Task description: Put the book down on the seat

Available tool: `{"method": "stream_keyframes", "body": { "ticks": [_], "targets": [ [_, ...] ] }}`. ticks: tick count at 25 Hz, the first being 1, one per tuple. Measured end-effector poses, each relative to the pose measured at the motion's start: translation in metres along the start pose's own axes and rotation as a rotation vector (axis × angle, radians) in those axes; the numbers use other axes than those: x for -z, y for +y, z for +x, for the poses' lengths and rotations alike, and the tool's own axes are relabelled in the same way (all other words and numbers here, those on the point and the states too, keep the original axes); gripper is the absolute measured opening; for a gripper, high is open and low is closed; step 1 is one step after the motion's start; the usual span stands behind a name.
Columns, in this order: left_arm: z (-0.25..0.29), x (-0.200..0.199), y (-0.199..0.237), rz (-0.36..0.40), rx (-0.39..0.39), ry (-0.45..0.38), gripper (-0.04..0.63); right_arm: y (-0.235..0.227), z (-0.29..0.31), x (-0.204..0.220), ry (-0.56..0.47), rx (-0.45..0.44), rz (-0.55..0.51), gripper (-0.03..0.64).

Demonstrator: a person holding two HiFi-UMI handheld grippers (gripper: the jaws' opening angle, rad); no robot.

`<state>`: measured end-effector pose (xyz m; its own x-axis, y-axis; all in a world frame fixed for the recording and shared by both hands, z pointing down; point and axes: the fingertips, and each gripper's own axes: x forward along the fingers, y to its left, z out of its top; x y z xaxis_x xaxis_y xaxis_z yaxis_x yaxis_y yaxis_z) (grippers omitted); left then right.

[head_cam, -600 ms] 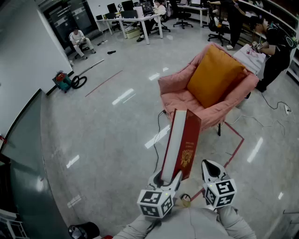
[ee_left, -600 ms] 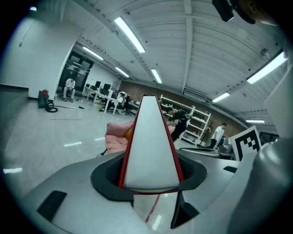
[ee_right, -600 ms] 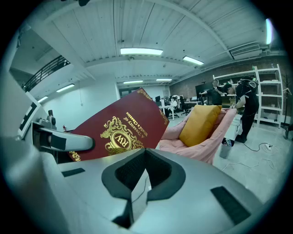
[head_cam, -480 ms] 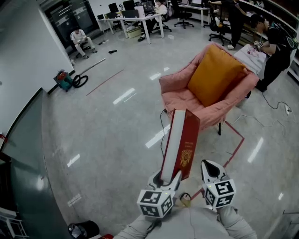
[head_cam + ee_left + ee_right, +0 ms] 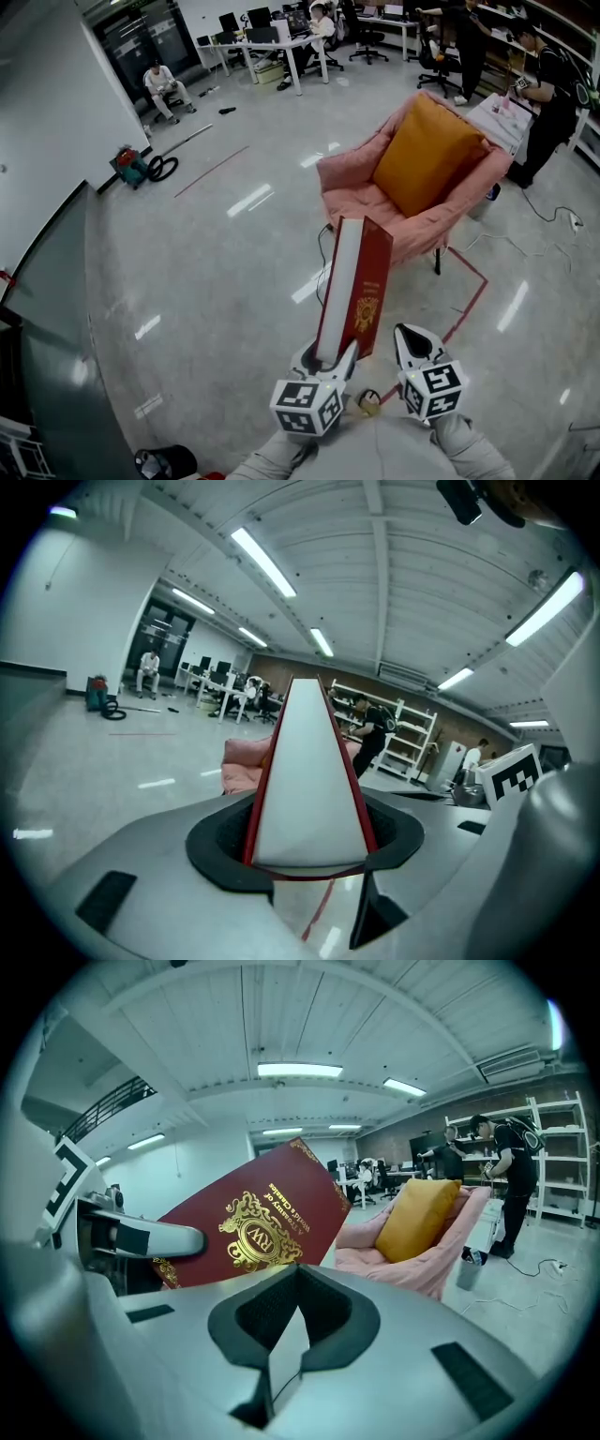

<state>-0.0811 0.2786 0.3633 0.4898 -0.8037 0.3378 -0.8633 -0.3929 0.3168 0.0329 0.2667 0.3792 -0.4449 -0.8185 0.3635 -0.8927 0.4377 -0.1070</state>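
My left gripper (image 5: 326,354) is shut on the bottom edge of a thick dark-red book (image 5: 352,284) with a gold crest. The book stands upright, its white page edge (image 5: 307,780) facing the left gripper view. My right gripper (image 5: 413,340) is beside it on the right, shut and empty, and its view shows the book's cover (image 5: 253,1222). The pink armchair (image 5: 349,192) with an orange cushion (image 5: 427,155) stands on the floor ahead, beyond the book's top. The book is apart from the seat.
A white table (image 5: 502,114) and a person in black (image 5: 553,89) are right of the armchair. Red tape lines (image 5: 469,295) and a cable (image 5: 323,246) lie on the floor near the chair's legs. Desks with seated people fill the back. A glass partition (image 5: 56,309) runs along the left.
The book and both grippers have shifted slightly up in the head view, toward the armchair. The left grip on the book is unchanged.
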Motion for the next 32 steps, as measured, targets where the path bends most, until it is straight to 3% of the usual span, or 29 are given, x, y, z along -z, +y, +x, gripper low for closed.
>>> {"method": "stream_keyframes", "body": {
  "ticks": [6,11,22,32],
  "targets": [
    [0.004,0.001,-0.003,-0.002,-0.013,-0.009,0.245,-0.006,-0.003,0.0,-0.006,-0.015,-0.021,0.005],
    [0.011,0.005,-0.006,-0.006,-0.022,-0.002,0.245,-0.012,-0.002,0.001,-0.01,-0.049,0.033,0.005],
    [0.028,0.008,-0.019,-0.017,-0.016,0.014,0.245,-0.025,-0.004,0.015,0.025,-0.047,0.048,0.005],
    [0.065,-0.012,0.0,-0.034,-0.032,0.016,0.245,-0.05,0.035,0.001,0.046,-0.052,0.042,0.005]
  ]
}}
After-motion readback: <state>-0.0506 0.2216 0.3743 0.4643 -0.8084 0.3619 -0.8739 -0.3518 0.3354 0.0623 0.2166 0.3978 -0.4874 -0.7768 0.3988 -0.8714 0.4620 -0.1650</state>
